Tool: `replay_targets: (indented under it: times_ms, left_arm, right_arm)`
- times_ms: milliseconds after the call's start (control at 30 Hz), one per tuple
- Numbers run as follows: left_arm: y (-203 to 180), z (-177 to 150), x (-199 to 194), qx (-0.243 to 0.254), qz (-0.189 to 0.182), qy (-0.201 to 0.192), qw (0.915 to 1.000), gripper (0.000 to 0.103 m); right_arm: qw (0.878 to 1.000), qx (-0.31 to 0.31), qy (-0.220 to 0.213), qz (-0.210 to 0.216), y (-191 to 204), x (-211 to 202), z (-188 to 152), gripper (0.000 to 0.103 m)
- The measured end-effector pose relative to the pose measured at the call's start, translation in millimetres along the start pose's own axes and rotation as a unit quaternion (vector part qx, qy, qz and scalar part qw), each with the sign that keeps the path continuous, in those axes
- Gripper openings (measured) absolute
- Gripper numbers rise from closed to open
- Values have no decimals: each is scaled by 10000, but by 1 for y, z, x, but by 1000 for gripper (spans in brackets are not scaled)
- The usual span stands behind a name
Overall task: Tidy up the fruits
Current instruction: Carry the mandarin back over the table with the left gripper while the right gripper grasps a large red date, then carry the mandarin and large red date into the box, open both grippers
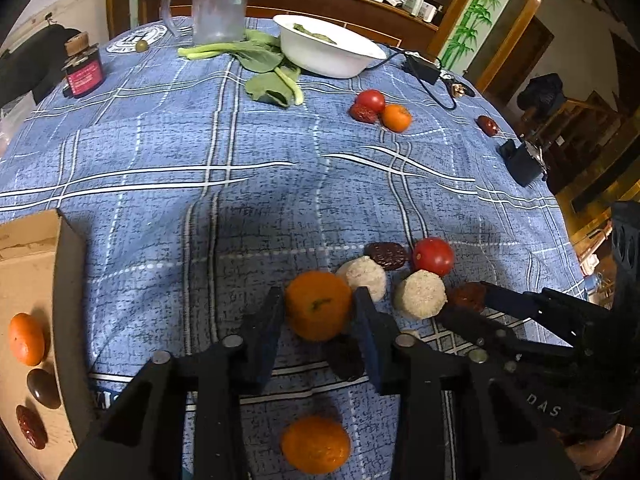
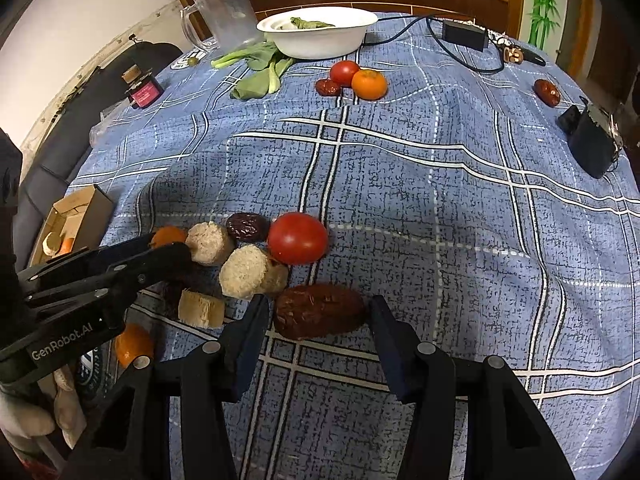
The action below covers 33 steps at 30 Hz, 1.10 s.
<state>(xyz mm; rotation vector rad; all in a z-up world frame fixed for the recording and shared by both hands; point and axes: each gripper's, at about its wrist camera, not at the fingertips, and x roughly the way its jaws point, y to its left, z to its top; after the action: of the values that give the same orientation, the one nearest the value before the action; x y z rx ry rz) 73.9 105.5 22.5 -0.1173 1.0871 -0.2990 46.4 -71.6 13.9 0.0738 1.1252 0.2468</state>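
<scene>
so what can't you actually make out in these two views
- Cardboard box: cut off by the left wrist view's edge; contents only partly seen.
- White bowl: its rim hides most of what lies inside, in both views.
- Right gripper on the red date: right wrist view; pad contact unclear.
- Jar: label too small to read.
- Shelf items behind the table: small, blurred.

black grippers (image 1: pixel 318 312), silver rivets, white "GenRobot.AI" txt

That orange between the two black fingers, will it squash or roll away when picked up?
The orange looks round and firm, so it probably holds its shape under the left tool. Its smooth curved skin might slip between the flat pads. Nudged on the tablecloth, it would likely roll.
</scene>
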Motion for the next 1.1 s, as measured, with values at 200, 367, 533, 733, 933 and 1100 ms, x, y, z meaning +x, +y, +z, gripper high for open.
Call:
replay_targets:
  times_ms: [200,367,533,733,933,1100]
  left_arm:
    - [-5,-7,-10,10,140,-54,9999,32]
    - [-4,-14,-33,-51,129,-241,9996,32]
    - [8,-26,-66,-285,87,-461,9985,32]
    - [42,-46,-106,-707,133,-676,9951,32]
    - [108,-79,-144,-1336,413,-774,9871,33]
    - [167,-108,-169,-1838,735,-788,9770,33]
  right_arm:
    - [9998,145,36,132,-5,-4,-3,48]
    - [9994,230,26,241,-6,-16,-11,48]
    - [9989,196,-89,406,6,-35,-14,48]
    - [9975,-47,-162,681,44,-51,-14,49]
    - [9930,-489,-154,1061,110,-59,-11,49]
    - [9858,-935,-81,1395,170,-59,-13,49]
